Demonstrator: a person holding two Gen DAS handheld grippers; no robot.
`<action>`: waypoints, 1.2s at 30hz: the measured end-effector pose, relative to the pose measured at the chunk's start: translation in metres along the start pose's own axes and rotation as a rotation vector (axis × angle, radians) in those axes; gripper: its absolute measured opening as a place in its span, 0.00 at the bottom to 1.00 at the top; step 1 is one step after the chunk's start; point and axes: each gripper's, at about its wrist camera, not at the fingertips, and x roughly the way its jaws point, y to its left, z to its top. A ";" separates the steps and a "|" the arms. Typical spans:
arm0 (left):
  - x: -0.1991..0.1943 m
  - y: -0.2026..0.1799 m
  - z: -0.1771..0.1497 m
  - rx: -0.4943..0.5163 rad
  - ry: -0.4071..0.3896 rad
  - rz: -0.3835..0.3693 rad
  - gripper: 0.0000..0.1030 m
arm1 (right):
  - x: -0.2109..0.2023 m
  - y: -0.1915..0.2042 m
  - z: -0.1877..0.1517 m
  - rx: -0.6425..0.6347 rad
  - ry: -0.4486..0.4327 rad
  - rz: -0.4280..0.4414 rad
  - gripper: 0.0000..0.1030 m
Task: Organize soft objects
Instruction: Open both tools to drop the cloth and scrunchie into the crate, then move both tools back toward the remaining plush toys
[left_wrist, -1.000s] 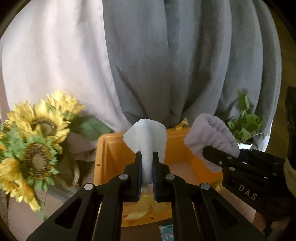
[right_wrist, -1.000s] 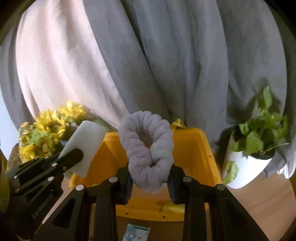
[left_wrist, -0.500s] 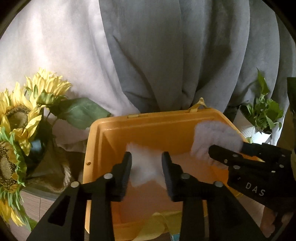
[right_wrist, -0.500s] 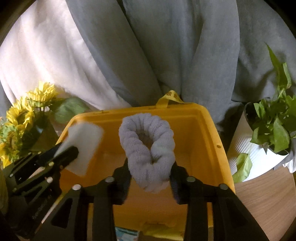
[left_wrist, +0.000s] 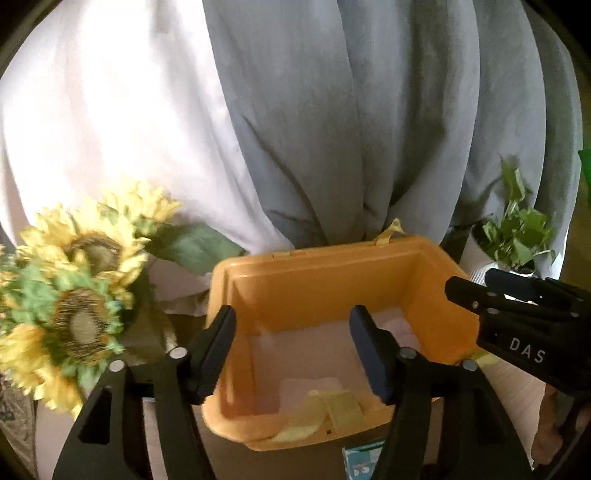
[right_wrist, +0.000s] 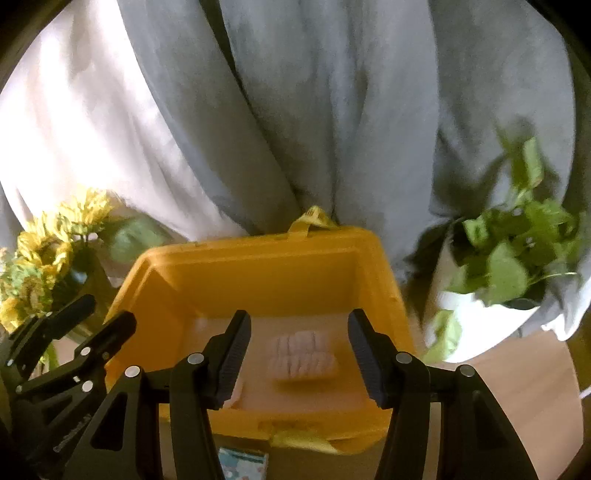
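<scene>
A yellow bin (left_wrist: 317, 266) (right_wrist: 258, 258) stands ahead of both grippers. The fluffy lilac scrunchie (right_wrist: 301, 354) lies on the bin floor, between my right gripper's open fingers in that view. A flat white pad (left_wrist: 306, 387) lies on the bin floor near the front wall. My left gripper (left_wrist: 293, 350) is open and empty above the bin's near left part. My right gripper (right_wrist: 299, 354) is open and empty above the bin's near edge. The right gripper also shows in the left wrist view (left_wrist: 517, 314).
Sunflowers (left_wrist: 74, 295) (right_wrist: 40, 258) stand left of the bin. A potted green plant (right_wrist: 509, 266) (left_wrist: 517, 236) in a white pot stands to its right. Grey and white curtains (left_wrist: 332, 110) hang behind. A small printed box (right_wrist: 242, 461) lies in front of the bin on the wooden table (right_wrist: 517, 387).
Both grippers opened. The white pad dropped from the left gripper and the scrunchie from the right gripper into the bin. Both grippers have pulled back and up a little.
</scene>
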 end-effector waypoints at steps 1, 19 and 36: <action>-0.007 0.001 0.000 -0.004 -0.009 0.010 0.68 | -0.006 0.000 0.000 -0.001 -0.010 -0.005 0.54; -0.110 0.002 -0.022 -0.026 -0.102 0.048 0.81 | -0.110 0.011 -0.033 -0.006 -0.120 -0.015 0.66; -0.177 -0.003 -0.077 -0.006 -0.138 0.046 0.82 | -0.171 0.017 -0.093 0.041 -0.137 -0.005 0.66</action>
